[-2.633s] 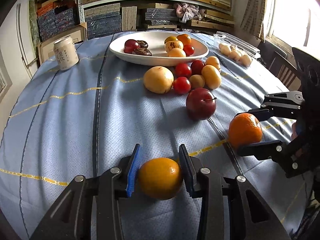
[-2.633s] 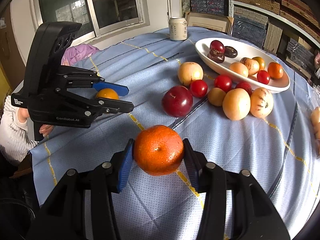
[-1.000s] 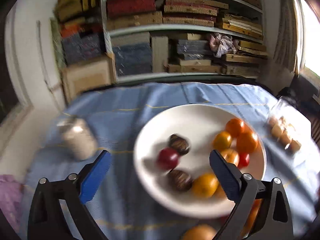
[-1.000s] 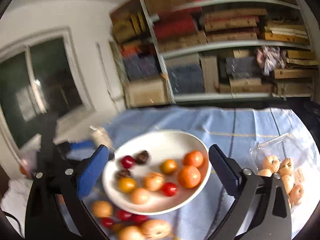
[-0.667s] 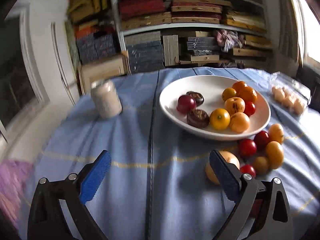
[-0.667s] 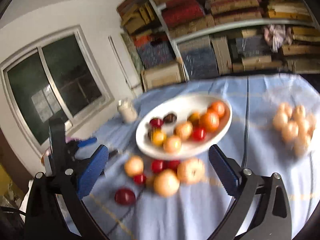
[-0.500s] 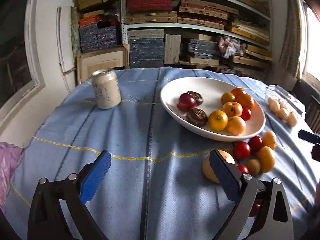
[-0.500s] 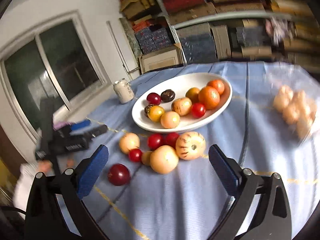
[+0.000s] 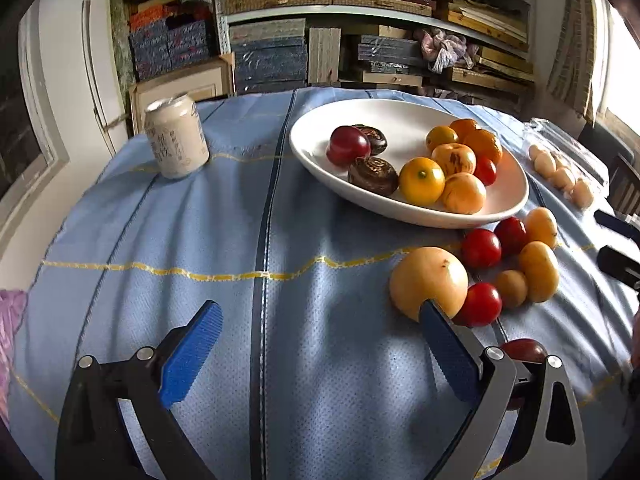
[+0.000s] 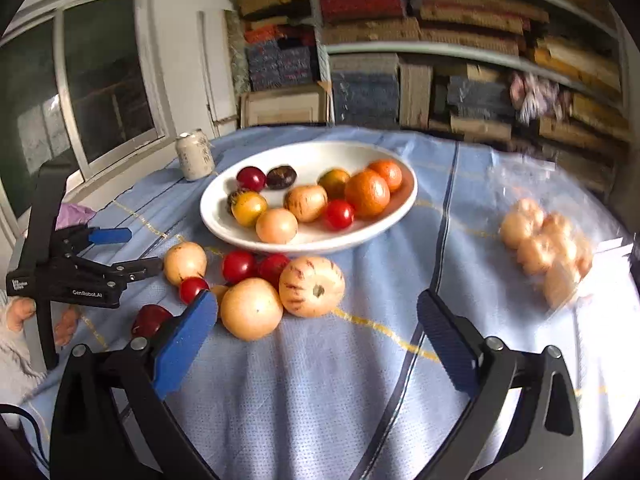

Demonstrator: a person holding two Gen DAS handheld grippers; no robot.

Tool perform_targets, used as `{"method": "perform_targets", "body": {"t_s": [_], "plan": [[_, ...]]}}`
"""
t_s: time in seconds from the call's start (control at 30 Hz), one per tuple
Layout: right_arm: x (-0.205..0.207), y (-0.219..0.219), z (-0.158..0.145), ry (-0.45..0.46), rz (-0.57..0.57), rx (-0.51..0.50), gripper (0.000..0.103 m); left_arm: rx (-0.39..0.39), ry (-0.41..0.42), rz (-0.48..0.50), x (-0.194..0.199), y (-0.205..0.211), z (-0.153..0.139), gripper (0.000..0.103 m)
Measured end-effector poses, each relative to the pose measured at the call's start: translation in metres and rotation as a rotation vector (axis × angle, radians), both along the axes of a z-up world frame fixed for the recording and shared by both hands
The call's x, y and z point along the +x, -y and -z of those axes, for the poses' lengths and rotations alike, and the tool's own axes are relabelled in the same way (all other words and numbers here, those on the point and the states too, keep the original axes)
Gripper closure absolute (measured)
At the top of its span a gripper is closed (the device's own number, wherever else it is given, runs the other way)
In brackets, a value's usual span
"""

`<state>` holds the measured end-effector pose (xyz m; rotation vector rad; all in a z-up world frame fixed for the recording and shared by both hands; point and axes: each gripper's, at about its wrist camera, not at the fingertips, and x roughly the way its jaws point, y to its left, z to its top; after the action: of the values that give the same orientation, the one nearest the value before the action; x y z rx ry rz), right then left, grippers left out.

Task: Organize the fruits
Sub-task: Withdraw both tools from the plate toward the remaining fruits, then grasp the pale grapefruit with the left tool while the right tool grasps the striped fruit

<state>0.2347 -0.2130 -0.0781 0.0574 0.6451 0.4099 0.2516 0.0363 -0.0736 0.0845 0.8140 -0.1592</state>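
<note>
A white bowl (image 9: 316,120) (image 10: 224,216) on the blue tablecloth holds several fruits, among them two oranges (image 10: 367,192) and a yellow citrus (image 9: 421,175). Loose fruits lie in front of it: a large yellow one (image 9: 428,280), red tomatoes (image 9: 480,248), a striped melon (image 10: 311,286) and a dark red apple (image 10: 150,319). My left gripper (image 9: 320,354) is open and empty above bare cloth, left of the loose fruits; it also shows in the right wrist view (image 10: 136,250). My right gripper (image 10: 316,340) is open and empty, near the melon.
A white drink can (image 9: 176,140) stands at the far left. A clear plastic pack of small pale fruits (image 10: 548,244) lies at the right. Shelves stacked with boxes rise behind the table. A window is at the left.
Both grippers held an orange fruit 2.6 s ago; both are now open and empty, and those fruits lie in the bowl. Both grippers have drawn back and lowered toward the loose fruits.
</note>
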Motion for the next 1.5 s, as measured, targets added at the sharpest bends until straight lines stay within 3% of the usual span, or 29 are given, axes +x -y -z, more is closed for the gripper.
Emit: {"method": "perform_targets", "body": {"t_s": [0.03,0.07,0.2,0.53,0.7,1.0,1.1,1.2,1.43,1.5], "plan": [[0.005,0.001,0.002,-0.021,0.004,0.009,0.04,-0.014,-0.009,0.001,0.001,-0.002,0.001,0.004],[0.007,0.001,0.005,-0.042,0.004,0.015,0.044,-0.026,-0.017,0.005,0.002,-0.003,0.001,0.004],[0.009,0.004,0.006,-0.061,-0.012,0.063,0.044,-0.081,-0.065,0.054,0.005,-0.001,0.006,0.004],[0.013,0.0,0.007,-0.086,-0.033,0.119,0.043,0.044,0.13,0.045,-0.012,0.027,-0.017,0.004],[0.02,-0.005,0.008,-0.103,-0.034,0.122,0.043,0.069,0.081,0.102,0.0,0.044,-0.008,0.004],[0.046,-0.002,0.021,-0.205,-0.025,0.227,0.038,-0.043,-0.035,0.083,0.024,0.035,0.005,0.003],[0.048,0.006,0.023,-0.221,-0.007,0.244,0.034,-0.014,-0.041,0.069,0.026,0.033,0.007,0.003],[0.041,0.012,0.017,-0.183,0.044,0.166,0.034,0.095,-0.019,0.047,0.022,0.034,0.007,0.003],[0.044,-0.005,0.02,-0.184,0.004,0.083,0.034,0.076,-0.039,0.042,0.025,0.028,0.008,0.003],[0.044,-0.006,0.019,-0.181,-0.004,0.079,0.04,0.065,-0.051,0.039,0.026,0.026,0.009,0.003]]}}
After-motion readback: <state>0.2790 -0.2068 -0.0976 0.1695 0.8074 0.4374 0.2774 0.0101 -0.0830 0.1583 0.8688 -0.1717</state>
